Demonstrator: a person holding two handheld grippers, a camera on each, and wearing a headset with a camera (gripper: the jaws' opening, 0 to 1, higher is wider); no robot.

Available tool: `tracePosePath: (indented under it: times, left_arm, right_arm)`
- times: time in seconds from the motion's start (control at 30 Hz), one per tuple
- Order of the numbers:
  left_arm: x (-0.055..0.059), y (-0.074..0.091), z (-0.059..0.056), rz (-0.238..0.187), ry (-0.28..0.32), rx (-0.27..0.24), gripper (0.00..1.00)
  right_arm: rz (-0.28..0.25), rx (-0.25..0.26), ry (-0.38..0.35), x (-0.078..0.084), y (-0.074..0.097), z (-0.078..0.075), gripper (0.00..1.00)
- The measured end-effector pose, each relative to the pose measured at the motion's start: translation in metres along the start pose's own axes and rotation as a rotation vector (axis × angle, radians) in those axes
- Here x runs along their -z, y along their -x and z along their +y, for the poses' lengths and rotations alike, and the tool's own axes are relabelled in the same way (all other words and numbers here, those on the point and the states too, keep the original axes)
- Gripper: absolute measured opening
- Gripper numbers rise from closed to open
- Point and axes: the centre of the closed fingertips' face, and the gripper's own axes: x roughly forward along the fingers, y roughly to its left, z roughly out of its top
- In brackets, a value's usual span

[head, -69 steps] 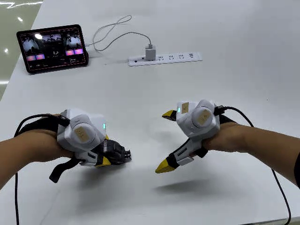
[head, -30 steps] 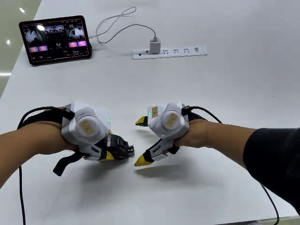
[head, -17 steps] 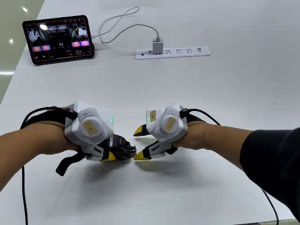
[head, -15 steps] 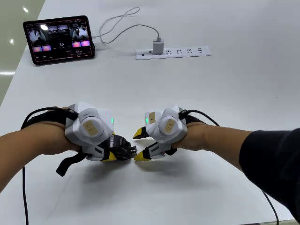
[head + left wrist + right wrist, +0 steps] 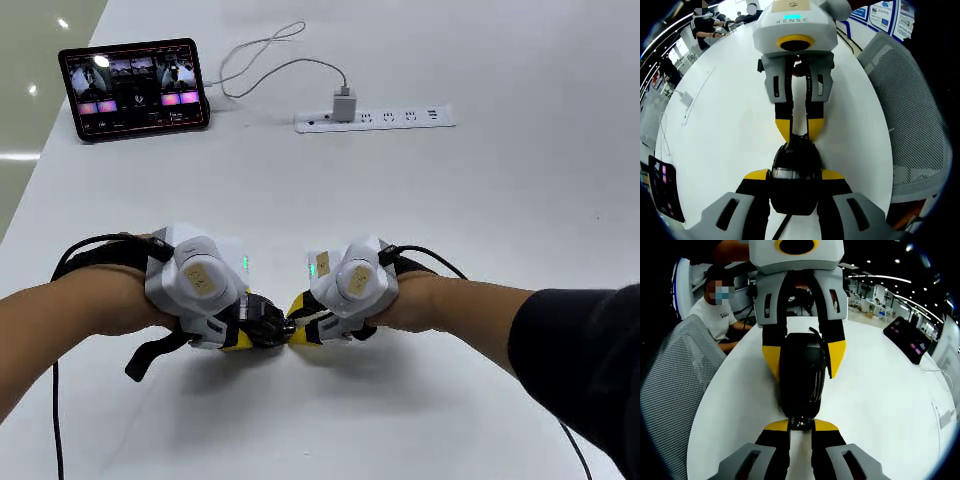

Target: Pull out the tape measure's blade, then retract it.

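Note:
A black tape measure (image 5: pixel 266 322) sits low over the white table (image 5: pixel 420 220), and my left gripper (image 5: pixel 256 326) is shut on its case. In the left gripper view the case (image 5: pixel 795 167) fills the space between my yellow-tipped jaws (image 5: pixel 795 175). My right gripper (image 5: pixel 297 332) faces it from the right, nose to nose. Its jaws are shut on the blade's end hook (image 5: pixel 799 135) at the front of the case. In the right gripper view the hook (image 5: pixel 800 422) is pinched in my right gripper (image 5: pixel 801 426), with the case (image 5: pixel 801 372) just beyond. No length of blade shows between them.
A tablet (image 5: pixel 135 88) with a lit screen lies at the far left of the table. A white power strip (image 5: pixel 375 118) with a charger (image 5: pixel 345 104) and cable lies at the back. A grey mesh chair (image 5: pixel 910 100) stands beside the table.
My right gripper has moved left up to the tape measure and its open jaws have shut on the blade's hook. The left gripper has kept its hold and stayed in place.

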Motion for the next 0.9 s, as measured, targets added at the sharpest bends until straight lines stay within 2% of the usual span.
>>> tracePosePath:
  times: [0.17,0.37,0.9]
  left_arm:
    - [0.0001,-0.0001,0.0001,0.001,0.003,-0.002,0.31]
    - [0.0006,0.0001,0.0004,0.001,0.005,-0.003,0.3]
    - [0.0004,0.0005,0.0008,0.002,0.013,-0.002,0.3]
  right_arm:
    - [-0.003,0.003,-0.038,-0.0006,0.0003,-0.0001,0.11]
    - [-0.002,-0.004,-0.048,0.0008,0.0012,-0.0006,0.08]
    - [0.006,0.002,-0.077,0.0069,0.0072,0.0005,0.08]
